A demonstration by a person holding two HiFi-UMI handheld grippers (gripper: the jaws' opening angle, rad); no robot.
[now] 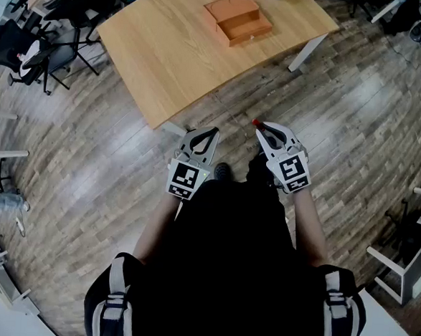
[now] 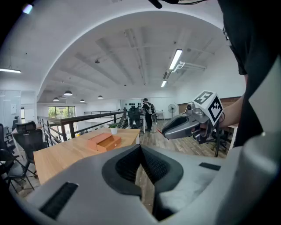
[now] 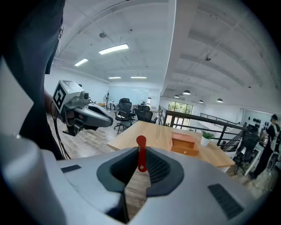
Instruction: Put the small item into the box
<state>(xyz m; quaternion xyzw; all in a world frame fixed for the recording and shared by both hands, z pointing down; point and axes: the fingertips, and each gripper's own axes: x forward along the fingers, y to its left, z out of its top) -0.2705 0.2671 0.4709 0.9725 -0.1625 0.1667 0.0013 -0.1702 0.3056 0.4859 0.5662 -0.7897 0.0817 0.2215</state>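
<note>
Right hand-held gripper [image 1: 262,131], pointing forward toward the bench [image 1: 169,46], pinches a small red item [image 3: 140,154]. Left hand-held gripper [image 1: 213,132], level beside it, is closed on nothing.

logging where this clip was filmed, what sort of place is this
Probably an open-plan office on an upper floor: rolling office chairs, a large wooden table, and a black railing along the floor's edge, under long ceiling strip lights.
</note>
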